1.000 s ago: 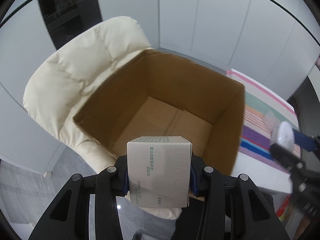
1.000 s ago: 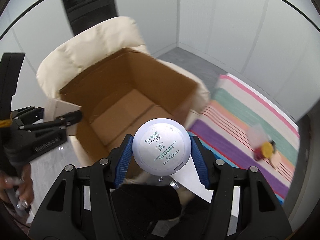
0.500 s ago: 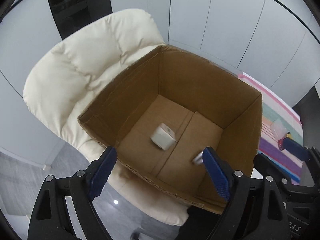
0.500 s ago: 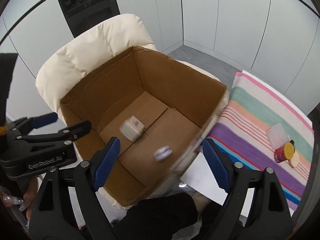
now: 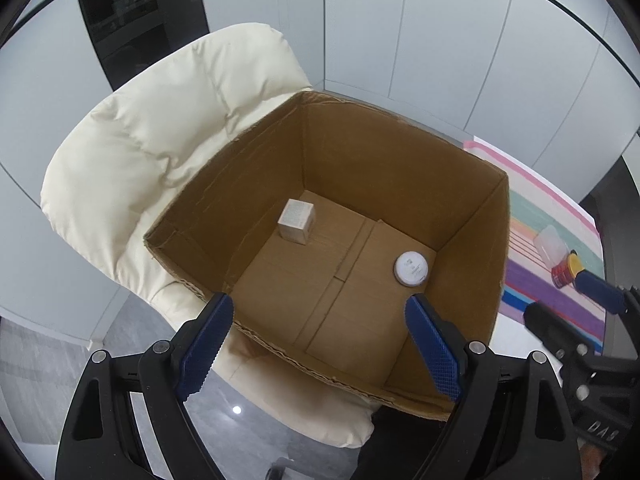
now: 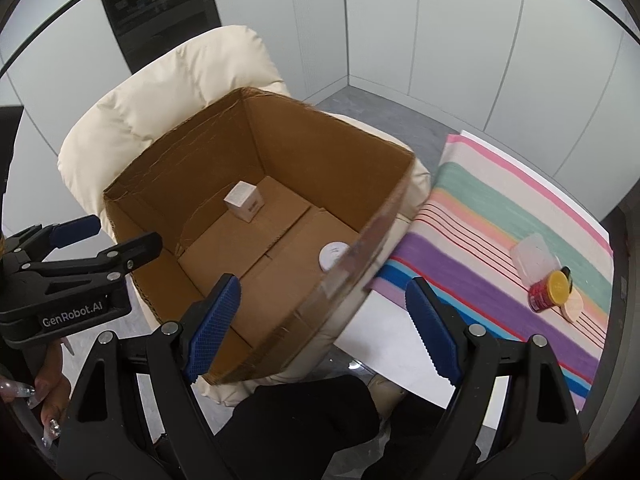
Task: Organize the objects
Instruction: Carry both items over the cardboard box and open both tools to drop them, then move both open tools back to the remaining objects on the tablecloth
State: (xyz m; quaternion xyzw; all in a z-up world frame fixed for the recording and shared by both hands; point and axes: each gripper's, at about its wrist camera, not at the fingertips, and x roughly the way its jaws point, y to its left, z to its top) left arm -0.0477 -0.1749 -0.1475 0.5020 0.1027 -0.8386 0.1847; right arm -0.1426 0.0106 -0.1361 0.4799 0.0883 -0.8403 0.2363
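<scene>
Here, both the left gripper (image 5: 316, 344) and the right gripper (image 6: 322, 326) are being held spread and empty over the cardboard box (image 6: 360, 248); the remaining red jar (image 6: 546, 292) is lying on the striped table (image 6: 480, 216), nearer the right gripper.

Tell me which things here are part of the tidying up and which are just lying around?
Part of the tidying:
cardboard box
small white carton inside it
round white compact inside it
red jar and clear tub on the striped cloth, probably next

Just there:
cream chair
striped cloth
</scene>
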